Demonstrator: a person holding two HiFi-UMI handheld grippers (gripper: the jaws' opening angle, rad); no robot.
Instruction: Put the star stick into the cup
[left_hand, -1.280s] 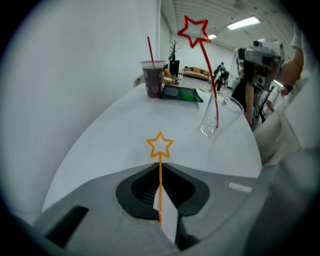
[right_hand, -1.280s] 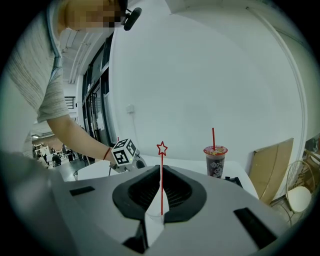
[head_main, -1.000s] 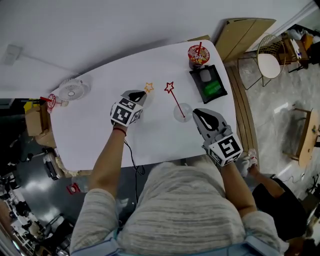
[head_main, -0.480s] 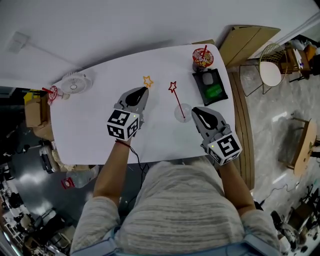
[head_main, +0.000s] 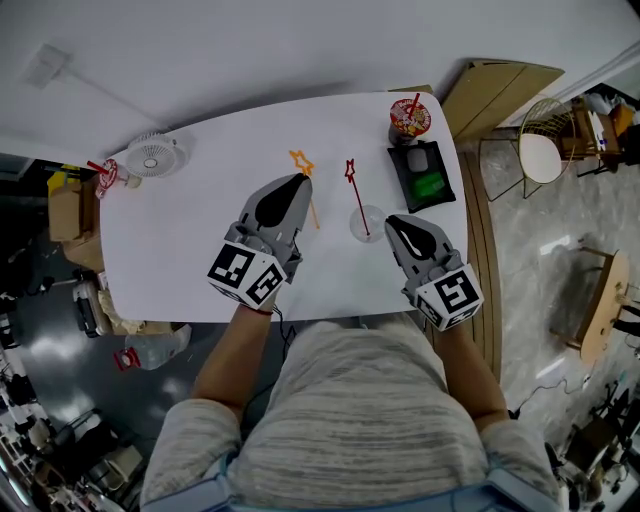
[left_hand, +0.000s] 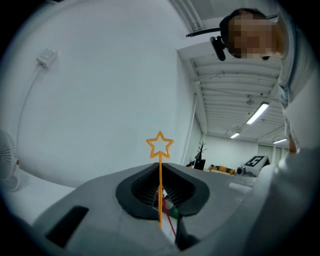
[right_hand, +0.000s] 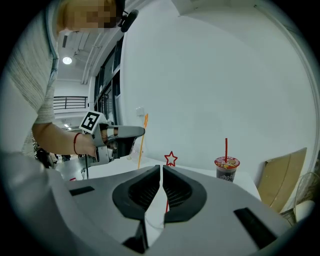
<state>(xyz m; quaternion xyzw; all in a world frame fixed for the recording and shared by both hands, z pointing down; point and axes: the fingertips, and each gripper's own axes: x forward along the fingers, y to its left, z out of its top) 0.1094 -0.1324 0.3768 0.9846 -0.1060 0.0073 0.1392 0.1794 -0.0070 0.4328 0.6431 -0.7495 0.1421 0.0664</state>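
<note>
One orange star stick (head_main: 302, 160) pinched in left tongs (head_main: 298, 182), one red star stick (head_main: 351, 170) in clear cup (head_main: 366, 224), right tongs (head_main: 389, 224) clamping rim.

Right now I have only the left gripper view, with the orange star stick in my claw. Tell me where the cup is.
Observer: In the head view, the clear cup stands on the white table, just right of the left claw.
Operator: Report what is in it.
Observer: A red star stick already stands in it, leaning toward the table's far edge.
Operator: Give me the right claw.
Observer: The right claw is at the cup's right rim with its jaws closed, and it seems to be pinching the rim.
</note>
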